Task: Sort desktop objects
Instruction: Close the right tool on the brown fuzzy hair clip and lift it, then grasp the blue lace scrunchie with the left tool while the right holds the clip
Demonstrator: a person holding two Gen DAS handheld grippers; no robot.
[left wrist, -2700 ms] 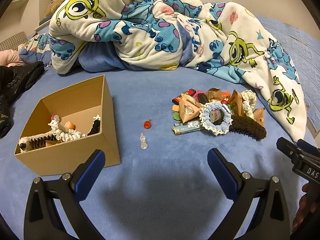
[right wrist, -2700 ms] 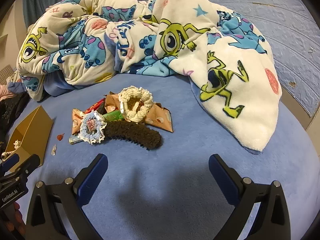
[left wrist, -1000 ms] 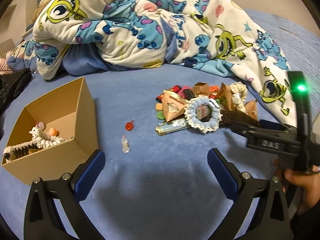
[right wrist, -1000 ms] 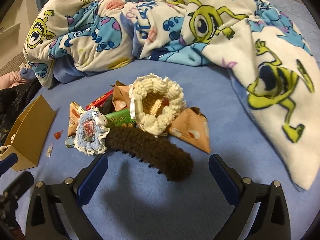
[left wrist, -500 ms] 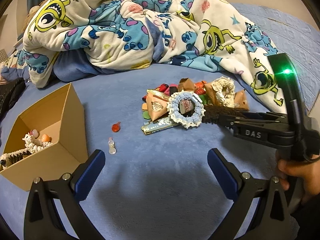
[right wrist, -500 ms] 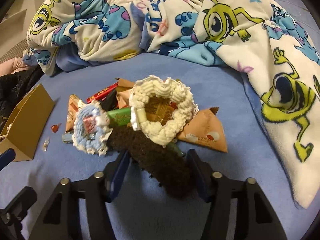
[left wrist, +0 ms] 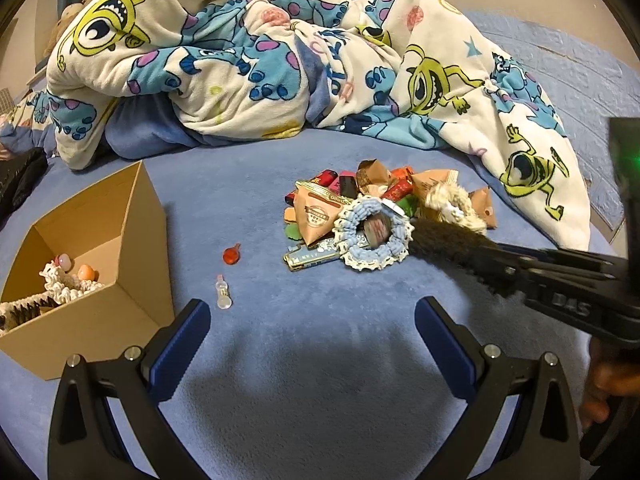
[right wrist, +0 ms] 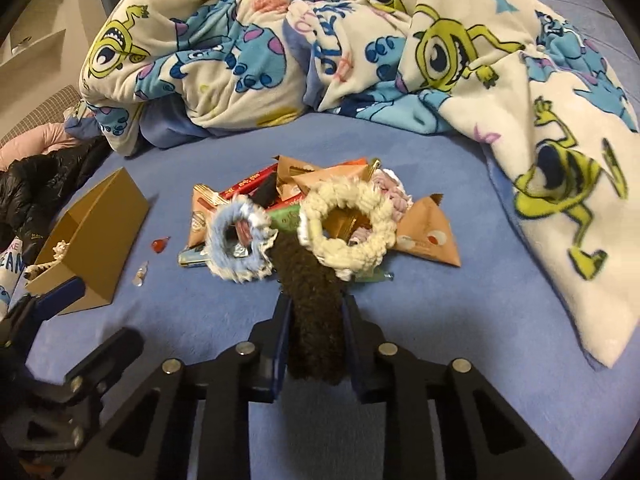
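Where lettering is legible, we read "DAS" on the right gripper (right wrist: 314, 312) body; wrapper print in the snack pile (left wrist: 360, 192) stays unreadable. Its jaws have just been closing and now clamp the brown fuzzy hair clip (right wrist: 312, 300), which lies at the pile's near edge between blue scrunchie (right wrist: 240, 248) and cream scrunchie (right wrist: 346, 232). Left gripper (left wrist: 312, 320) jaws stand wide apart, holding nothing. The cardboard box (left wrist: 100, 256) sits well left.

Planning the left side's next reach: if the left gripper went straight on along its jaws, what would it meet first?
Probably only the bare blue bedspread: the left gripper stands open and points down at it, short of the small clear vial. Depth is uncertain.
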